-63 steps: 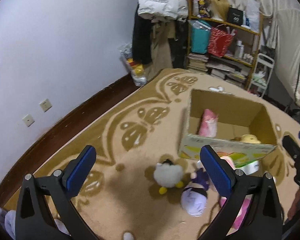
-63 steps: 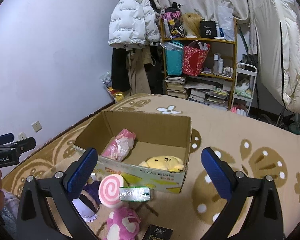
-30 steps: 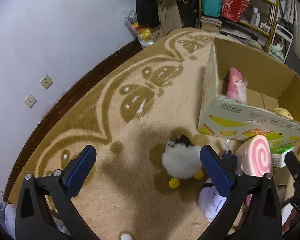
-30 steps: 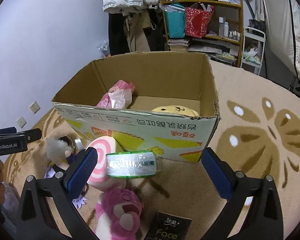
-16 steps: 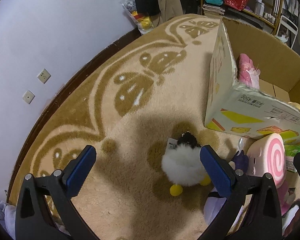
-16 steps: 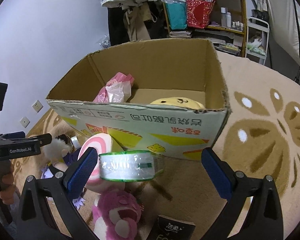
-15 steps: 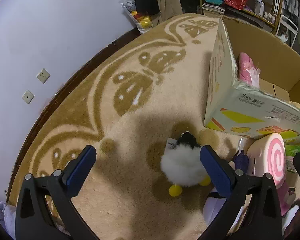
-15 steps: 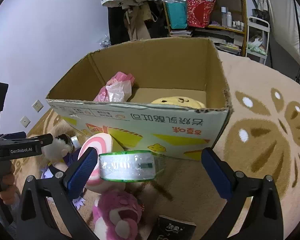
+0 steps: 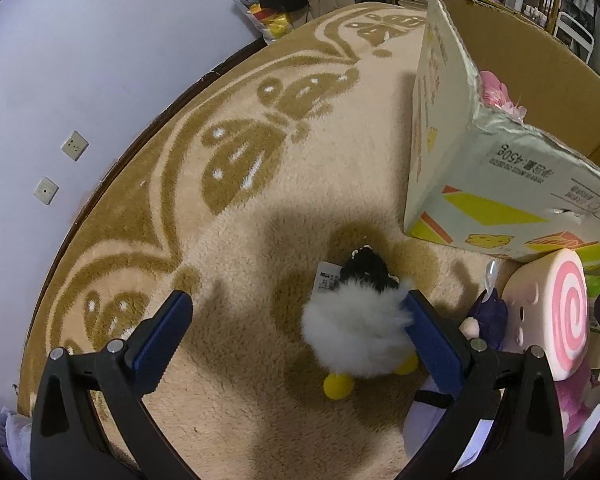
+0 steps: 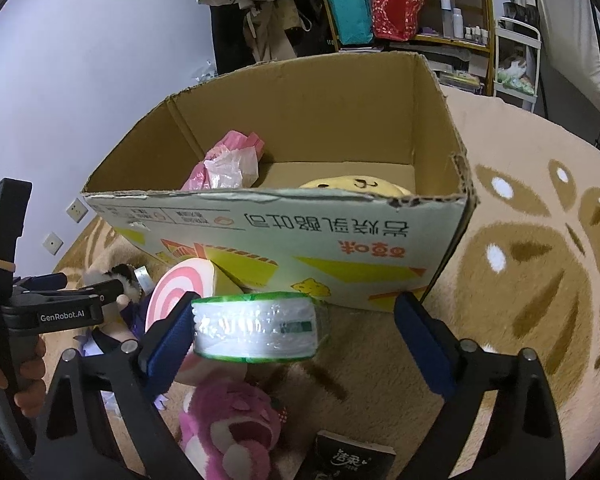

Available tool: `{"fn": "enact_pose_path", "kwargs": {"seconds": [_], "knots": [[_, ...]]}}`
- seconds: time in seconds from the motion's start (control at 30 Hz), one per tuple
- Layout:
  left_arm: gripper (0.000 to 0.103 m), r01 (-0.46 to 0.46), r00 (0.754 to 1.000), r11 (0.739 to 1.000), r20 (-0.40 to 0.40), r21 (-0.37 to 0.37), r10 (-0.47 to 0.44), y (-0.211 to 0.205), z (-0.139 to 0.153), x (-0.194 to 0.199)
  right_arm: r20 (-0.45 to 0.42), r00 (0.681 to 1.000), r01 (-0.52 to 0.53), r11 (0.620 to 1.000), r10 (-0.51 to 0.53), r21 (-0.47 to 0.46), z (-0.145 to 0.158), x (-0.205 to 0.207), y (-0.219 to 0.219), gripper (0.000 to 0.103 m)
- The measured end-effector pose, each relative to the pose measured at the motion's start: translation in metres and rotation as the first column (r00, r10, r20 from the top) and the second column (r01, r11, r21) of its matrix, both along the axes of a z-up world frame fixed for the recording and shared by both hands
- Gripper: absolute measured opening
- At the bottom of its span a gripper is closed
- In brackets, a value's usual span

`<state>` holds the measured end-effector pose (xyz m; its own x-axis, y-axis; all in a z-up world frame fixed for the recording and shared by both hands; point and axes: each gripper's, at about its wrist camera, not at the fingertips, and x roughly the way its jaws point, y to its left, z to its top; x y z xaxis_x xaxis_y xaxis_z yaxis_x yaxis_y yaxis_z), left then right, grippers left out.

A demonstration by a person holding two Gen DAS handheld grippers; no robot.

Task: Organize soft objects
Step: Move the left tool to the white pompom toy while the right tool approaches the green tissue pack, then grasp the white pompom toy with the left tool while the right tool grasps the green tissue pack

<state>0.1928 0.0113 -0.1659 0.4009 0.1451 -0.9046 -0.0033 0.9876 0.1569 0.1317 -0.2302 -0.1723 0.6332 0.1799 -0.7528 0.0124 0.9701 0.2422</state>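
A white fluffy toy [image 9: 356,336] with a black head and yellow feet lies on the rug. My left gripper [image 9: 296,332] stands open around it, the toy brushing the right pad [image 9: 432,344]. My right gripper [image 10: 296,340] is open, its jaws closing. A green-edged, plastic-wrapped tissue pack [image 10: 256,324] lies between them, against the left pad and apart from the right. Behind it stands the open cardboard box [image 10: 276,200], holding a pink bagged item [image 10: 228,164] and a yellow plush [image 10: 352,186]. The left gripper [image 10: 92,286] shows at the left edge, held by a person's hand [image 10: 28,380].
A pink swirl roll plush [image 9: 556,320] leans on the box front [image 9: 500,208], beside a purple doll [image 9: 488,312]. A pink bear [image 10: 232,432] and a black tissue packet [image 10: 348,460] lie near me. Shelves [image 10: 412,36] and hanging coats [image 10: 252,8] line the far wall.
The left gripper has sunk toward the white fluffy toy, which now lies against its right pad. The right gripper's jaws have narrowed a little around the tissue pack.
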Motion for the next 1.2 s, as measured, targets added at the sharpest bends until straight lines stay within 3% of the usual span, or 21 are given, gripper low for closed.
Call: {"fn": "enact_pose_path", "kwargs": {"seconds": [0.17,0.27,0.5,0.57,0.93,1.2], "knots": [[0.088,0.009,1.000,1.000,-0.018,-0.015,-0.009,-0.002,-0.004,0.001,-0.009,1.000,-0.011,1.000,0.011,0.007,-0.001,0.001,0.002,0.089],[0.076,0.025,0.999,0.999,-0.041,-0.036,-0.027,-0.005,-0.010,0.001,-0.018,1.000,-0.011,1.000,0.011,0.026,-0.003,0.001,0.002,0.079],[0.042,0.044,0.996,0.995,-0.067,-0.093,-0.050,-0.007,-0.016,-0.001,-0.045,0.998,-0.035,0.999,0.036,0.033,-0.006,0.001,0.005,0.067],[0.035,0.043,0.997,0.994,-0.065,-0.097,-0.049,-0.006,-0.016,-0.001,-0.051,0.997,-0.059,0.997,0.061,0.041,-0.006,0.000,0.006,0.058],[0.033,0.097,0.995,0.993,-0.020,-0.071,-0.099,-0.015,-0.004,-0.012,-0.032,0.998,-0.046,0.998,0.047,0.034,0.003,-0.011,-0.004,0.057],[0.032,0.100,0.994,0.993,0.059,-0.068,-0.096,-0.015,0.018,-0.023,-0.002,1.000,-0.028,0.999,0.028,0.032,0.016,-0.025,-0.010,0.057]]}}
